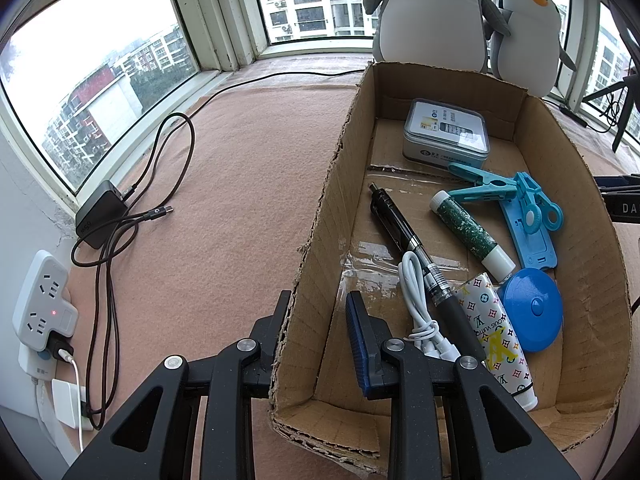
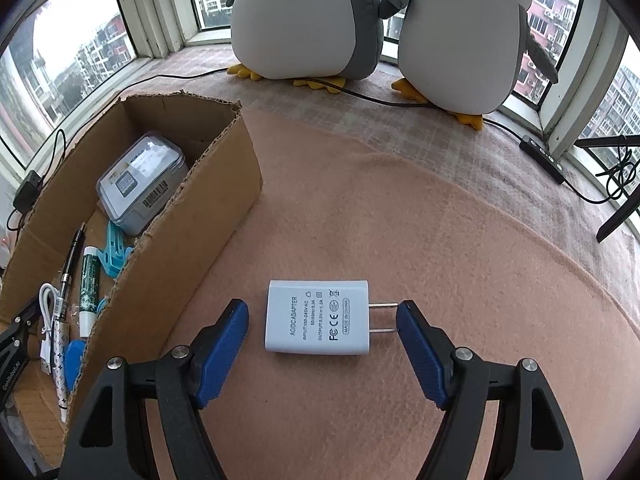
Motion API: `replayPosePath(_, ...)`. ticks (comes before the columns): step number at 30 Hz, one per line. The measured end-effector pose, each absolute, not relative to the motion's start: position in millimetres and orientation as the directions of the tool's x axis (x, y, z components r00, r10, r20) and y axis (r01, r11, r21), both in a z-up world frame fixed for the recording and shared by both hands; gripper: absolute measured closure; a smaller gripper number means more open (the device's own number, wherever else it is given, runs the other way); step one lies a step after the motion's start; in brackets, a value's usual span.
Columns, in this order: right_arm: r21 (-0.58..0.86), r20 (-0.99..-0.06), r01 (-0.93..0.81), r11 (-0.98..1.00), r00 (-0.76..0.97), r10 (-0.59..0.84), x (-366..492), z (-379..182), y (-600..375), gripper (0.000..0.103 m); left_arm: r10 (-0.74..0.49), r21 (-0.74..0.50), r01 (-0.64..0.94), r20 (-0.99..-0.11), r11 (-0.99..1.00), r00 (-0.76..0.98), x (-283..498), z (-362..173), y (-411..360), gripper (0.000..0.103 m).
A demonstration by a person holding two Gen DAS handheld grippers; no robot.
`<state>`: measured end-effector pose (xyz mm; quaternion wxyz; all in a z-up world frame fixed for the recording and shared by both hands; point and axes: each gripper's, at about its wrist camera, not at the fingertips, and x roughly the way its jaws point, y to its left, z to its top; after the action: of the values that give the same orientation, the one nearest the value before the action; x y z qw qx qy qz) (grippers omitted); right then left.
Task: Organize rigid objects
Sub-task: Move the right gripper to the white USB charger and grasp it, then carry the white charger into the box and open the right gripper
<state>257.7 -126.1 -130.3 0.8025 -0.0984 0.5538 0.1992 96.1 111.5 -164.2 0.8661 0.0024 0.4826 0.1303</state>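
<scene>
While the left hand-held gripper (image 1: 318, 330) straddles the near wall of the open brown cardboard box (image 1: 580, 184), its jaws apart on either side and seemingly steadying it, the right hand-held gripper (image 2: 322, 326) hangs wide open around the white rectangular plug adapter (image 2: 317, 317), which lies flat on the pink felt surface (image 2: 400, 216) just beside the box. Pickup appears next: closing across body and prongs risks slipping, so squeezing the flat sides may serve better.

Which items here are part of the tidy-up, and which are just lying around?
Job: white flat-pin power adapter between the open right gripper fingers; brown cardboard box, straddled by left gripper.
Lying about: two grey plush penguins; black charger brick.
</scene>
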Motion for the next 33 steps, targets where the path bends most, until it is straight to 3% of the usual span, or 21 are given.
replayPosePath(2, 0.066, -0.93, -0.43, 0.901, 0.302, 0.212, 258, -131, -127, 0.044, 0.228, 0.13, -0.223, -0.835, 0.966, 0.5, 96, -164, 112, 0.076)
replayPosePath(17, 0.045, -0.925, -0.443, 0.895, 0.321, 0.205, 244, -124, -130, 0.044, 0.228, 0.13, -0.223, -0.835, 0.966, 0.5, 96, -164, 112, 0.076)
replayPosePath(33, 0.134, -0.87, -0.397, 0.908, 0.392, 0.3, 206, -75, -148, 0.044, 0.228, 0.13, -0.224, -0.835, 0.966, 0.5, 96, -164, 111, 0.076)
